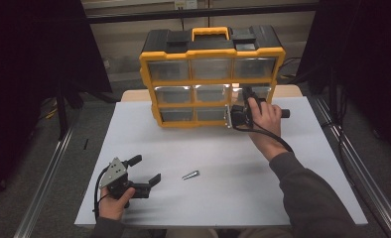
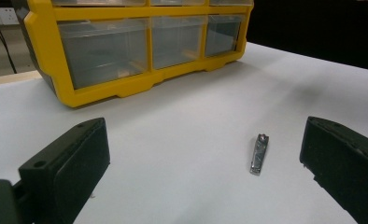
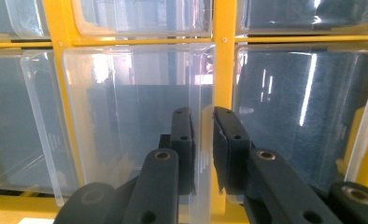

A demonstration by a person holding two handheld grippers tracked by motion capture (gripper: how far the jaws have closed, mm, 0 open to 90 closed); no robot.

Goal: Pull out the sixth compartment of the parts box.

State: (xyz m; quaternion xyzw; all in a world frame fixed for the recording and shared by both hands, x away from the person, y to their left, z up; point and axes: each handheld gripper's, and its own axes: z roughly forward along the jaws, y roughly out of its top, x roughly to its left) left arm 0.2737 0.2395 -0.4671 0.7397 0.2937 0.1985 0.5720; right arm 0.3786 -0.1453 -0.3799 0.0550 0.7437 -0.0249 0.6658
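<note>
Right gripper view, jaws pinching drawer (image 3: 201,140) wall

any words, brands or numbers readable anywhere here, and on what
None can be read.
Organizer: no label or brand legible on its yellow frame, black top or clear drawers.
Nail clipper: bare metal, any marking too small to tell.
Left gripper and right gripper: no print visible.

You have one yellow drawer cabinet (image 1: 212,74) with nine clear drawers (image 1: 212,69) in three rows of three, one small metal clipper (image 1: 190,174) on one white bench (image 1: 233,188), and two claws, left claw (image 1: 146,170) and right claw (image 1: 240,94).
</note>
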